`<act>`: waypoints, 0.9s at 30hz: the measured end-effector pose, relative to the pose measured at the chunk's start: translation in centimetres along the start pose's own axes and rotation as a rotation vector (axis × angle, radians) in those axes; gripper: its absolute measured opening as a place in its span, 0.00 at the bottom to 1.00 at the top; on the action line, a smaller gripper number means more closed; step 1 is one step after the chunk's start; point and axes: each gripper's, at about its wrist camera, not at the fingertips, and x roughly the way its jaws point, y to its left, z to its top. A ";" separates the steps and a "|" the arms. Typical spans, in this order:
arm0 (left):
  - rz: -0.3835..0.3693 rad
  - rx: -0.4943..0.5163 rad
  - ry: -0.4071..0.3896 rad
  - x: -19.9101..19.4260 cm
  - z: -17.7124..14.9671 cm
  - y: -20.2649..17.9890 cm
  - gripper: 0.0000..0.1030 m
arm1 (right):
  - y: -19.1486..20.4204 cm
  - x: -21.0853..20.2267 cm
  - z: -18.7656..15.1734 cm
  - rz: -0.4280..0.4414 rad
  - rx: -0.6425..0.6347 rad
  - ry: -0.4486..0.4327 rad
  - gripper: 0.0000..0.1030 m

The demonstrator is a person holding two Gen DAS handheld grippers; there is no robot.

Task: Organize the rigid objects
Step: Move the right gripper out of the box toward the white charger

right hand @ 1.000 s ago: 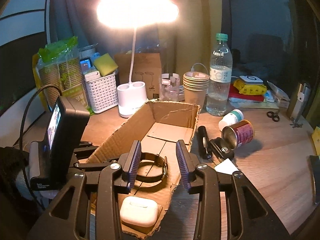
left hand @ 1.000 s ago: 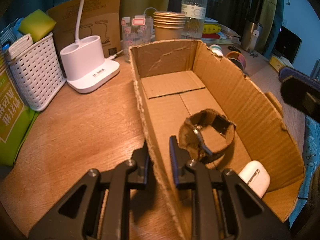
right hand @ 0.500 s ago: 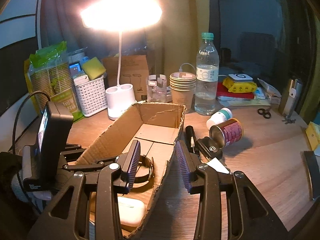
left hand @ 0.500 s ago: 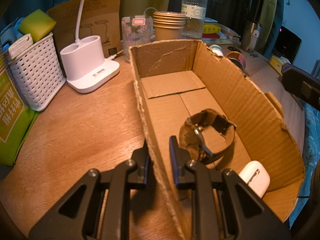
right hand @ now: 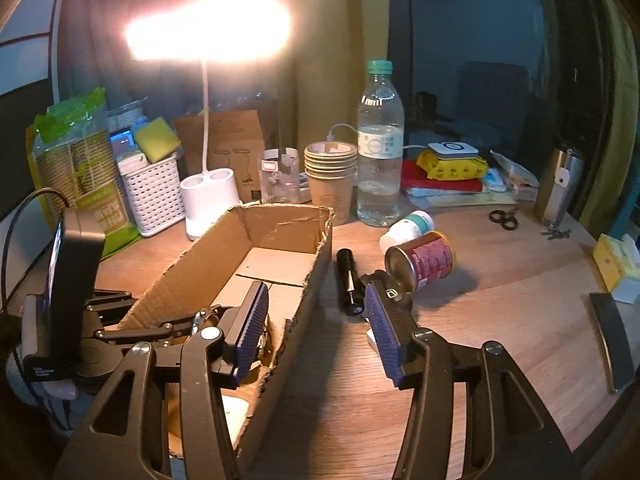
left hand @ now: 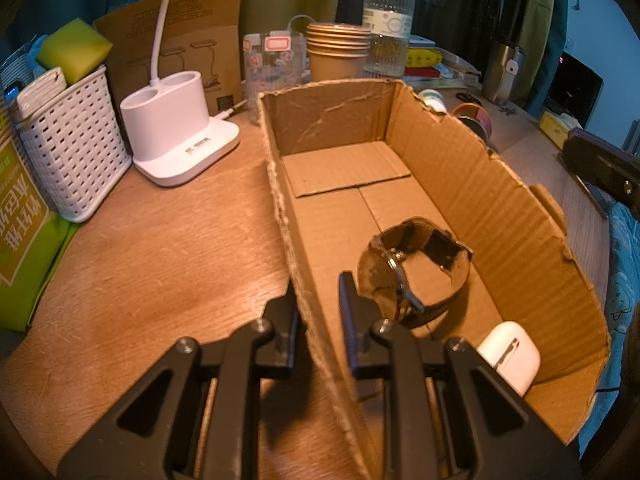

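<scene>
The left gripper (left hand: 318, 296) at the bottom centre of its frame pinches the near left wall of the cardboard box (left hand: 500, 200), one finger on each side. Inside the box, a watch (left hand: 416, 276) lies right of centre, and a white earbud case (left hand: 508, 354) sits in the lower right corner. The right gripper (right hand: 316, 324) stands spread wide, holding nothing, straddling the box's right wall. Right of the box lie a black flashlight (right hand: 347, 276) and a tipped can (right hand: 420, 258).

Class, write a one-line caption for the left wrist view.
Left gripper clamps the cardboard box wall; watch inside.
</scene>
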 end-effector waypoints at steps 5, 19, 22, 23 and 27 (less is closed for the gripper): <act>0.000 0.000 0.000 0.0 0.0 0.0 0.18 | -0.6 0.3 -0.2 -0.021 0.008 0.008 0.52; 0.000 0.000 0.000 0.0 0.0 0.0 0.18 | -3.2 2.2 -1.7 -0.099 0.033 0.061 0.53; 0.000 0.000 0.000 0.0 0.0 -0.1 0.18 | -3.9 2.9 -2.1 -0.105 0.045 0.080 0.53; 0.000 0.000 0.000 0.0 0.0 0.0 0.18 | -4.1 3.3 -2.3 -0.106 0.049 0.089 0.53; 0.000 0.000 0.000 0.0 0.0 0.0 0.18 | -5.0 4.5 -2.8 -0.116 0.070 0.126 0.53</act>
